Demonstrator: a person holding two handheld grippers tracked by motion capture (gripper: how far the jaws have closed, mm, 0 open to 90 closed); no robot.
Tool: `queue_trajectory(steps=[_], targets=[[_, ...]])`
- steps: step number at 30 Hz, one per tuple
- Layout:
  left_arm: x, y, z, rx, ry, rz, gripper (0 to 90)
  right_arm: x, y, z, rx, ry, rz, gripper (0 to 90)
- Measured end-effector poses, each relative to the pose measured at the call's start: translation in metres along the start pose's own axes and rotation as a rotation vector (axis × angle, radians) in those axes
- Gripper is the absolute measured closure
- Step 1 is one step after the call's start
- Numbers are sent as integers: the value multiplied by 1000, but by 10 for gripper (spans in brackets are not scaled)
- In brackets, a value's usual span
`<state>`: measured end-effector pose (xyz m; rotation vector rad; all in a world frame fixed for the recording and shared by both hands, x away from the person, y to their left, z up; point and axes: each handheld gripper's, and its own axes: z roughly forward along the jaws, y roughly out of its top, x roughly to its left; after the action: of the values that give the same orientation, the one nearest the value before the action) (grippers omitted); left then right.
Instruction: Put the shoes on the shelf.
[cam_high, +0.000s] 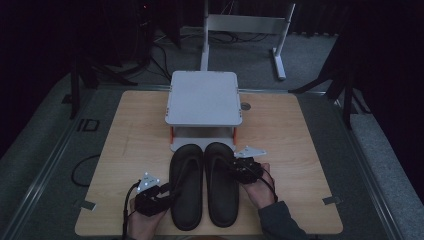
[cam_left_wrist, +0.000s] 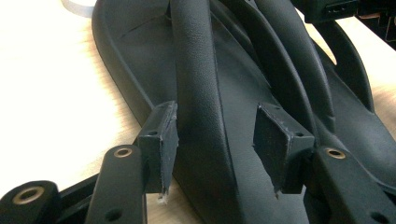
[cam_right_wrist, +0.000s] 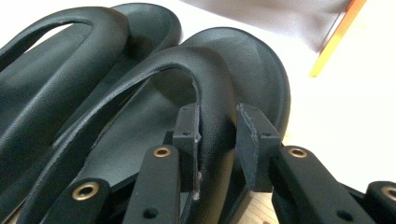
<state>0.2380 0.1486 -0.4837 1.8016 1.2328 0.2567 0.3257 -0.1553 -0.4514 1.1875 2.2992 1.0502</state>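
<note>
In the lower middle of the high view, two black sandals lie side by side on the wooden surface (cam_high: 135, 125), the left sandal (cam_high: 186, 187) touching the right sandal (cam_high: 221, 182), with their front ends near a white two-level stand (cam_high: 204, 97) in the centre of the frame. The left gripper (cam_high: 167, 191) is at the lower left edge of the left sandal; in the left gripper view its jaws stand wide around the strap (cam_left_wrist: 198, 93), one pad touching it and the other apart. The right gripper (cam_high: 237, 166) is at the right sandal, and its jaws are narrow, pressing the strap (cam_right_wrist: 217, 116) from both sides
</note>
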Motion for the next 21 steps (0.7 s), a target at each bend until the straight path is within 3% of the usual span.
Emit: queue_trajectory(steps=[5, 7, 12, 17, 21], targets=[[-11, -1, 5, 22, -21, 13, 513, 0, 1, 0, 0, -2, -2, 703], [-16, -2, 6, 22, -5, 30, 502, -2, 2, 0, 3, -2, -5, 702], [-21, -3, 6, 29, -17, 34, 504, -4, 3, -1, 7, -3, -21, 701], [-21, -3, 8, 25, -19, 41, 501, -3, 1, -4, 24, -12, -49, 706], [-20, -2, 10, 11, -21, 53, 497, -7, -2, -6, 25, -3, -24, 702]])
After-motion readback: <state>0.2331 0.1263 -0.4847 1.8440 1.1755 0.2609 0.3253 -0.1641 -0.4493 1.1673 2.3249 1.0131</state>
